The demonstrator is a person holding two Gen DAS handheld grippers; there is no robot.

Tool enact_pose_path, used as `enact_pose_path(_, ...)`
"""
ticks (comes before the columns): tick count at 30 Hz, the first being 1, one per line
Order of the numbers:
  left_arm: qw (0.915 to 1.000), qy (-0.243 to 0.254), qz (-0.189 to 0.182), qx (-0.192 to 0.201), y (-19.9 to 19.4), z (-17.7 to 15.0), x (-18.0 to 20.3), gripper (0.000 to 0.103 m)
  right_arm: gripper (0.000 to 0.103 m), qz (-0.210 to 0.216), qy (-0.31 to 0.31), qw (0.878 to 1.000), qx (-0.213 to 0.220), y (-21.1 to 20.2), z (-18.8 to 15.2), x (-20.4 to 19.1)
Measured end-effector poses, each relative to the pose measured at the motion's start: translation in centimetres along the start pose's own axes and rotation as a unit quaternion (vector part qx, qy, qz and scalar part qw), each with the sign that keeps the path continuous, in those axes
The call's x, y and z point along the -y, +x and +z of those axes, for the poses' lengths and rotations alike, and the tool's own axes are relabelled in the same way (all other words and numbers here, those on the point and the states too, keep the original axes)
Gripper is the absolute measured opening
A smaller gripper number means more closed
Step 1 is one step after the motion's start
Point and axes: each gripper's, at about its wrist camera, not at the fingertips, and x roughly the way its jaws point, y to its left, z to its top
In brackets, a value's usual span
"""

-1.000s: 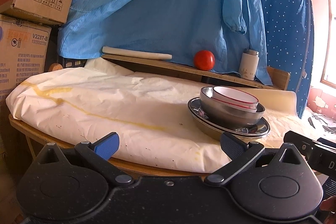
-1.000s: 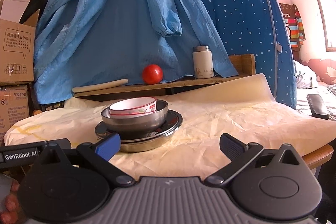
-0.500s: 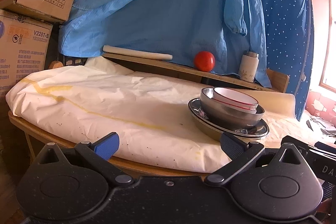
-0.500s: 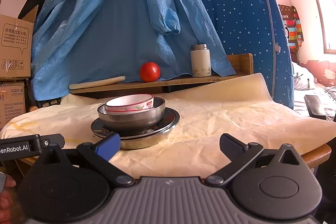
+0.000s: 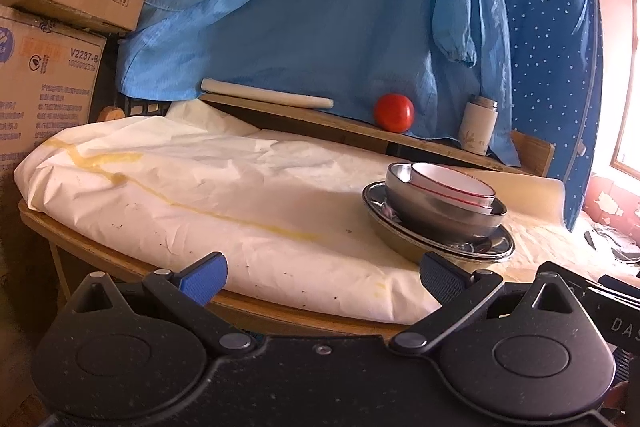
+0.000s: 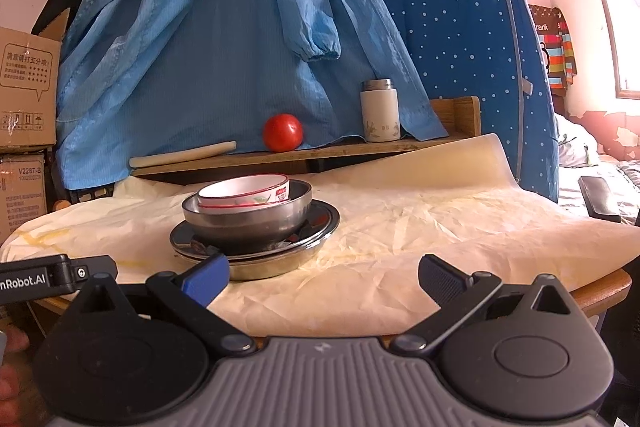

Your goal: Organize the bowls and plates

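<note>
A white bowl with a red rim [image 6: 245,191] sits inside a steel bowl [image 6: 248,221], which stands on stacked steel plates [image 6: 316,233] on the paper-covered table [image 6: 420,239]. The same stack shows in the left wrist view: white bowl [image 5: 452,185], steel bowl [image 5: 440,217], plates [image 5: 412,241]. My left gripper [image 5: 320,277] is open and empty, in front of the table edge, left of the stack. My right gripper [image 6: 322,277] is open and empty, just short of the stack, which lies ahead to its left.
A wooden shelf [image 6: 340,149] behind the table holds a red tomato [image 6: 282,132], a white flask [image 6: 379,115] and a white roll [image 6: 182,154]. Blue garments [image 6: 224,39] hang behind. Cardboard boxes [image 5: 52,39] stand at the left. The left gripper's body [image 6: 44,277] shows at the right view's left edge.
Both grippers have drifted slightly; the stack looks a little nearer and lower in the right view. Both stay open and empty. The dishes have not moved.
</note>
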Motion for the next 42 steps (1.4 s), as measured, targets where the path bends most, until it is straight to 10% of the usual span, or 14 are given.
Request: enact_pose_path(42, 0.9996, 0.012, 0.02, -0.016, 0.29, -0.33, 0.15, 0.101, 0.103, 0.006, -0.008, 1.0, 0.002, -0.31, 0.02, -0.38)
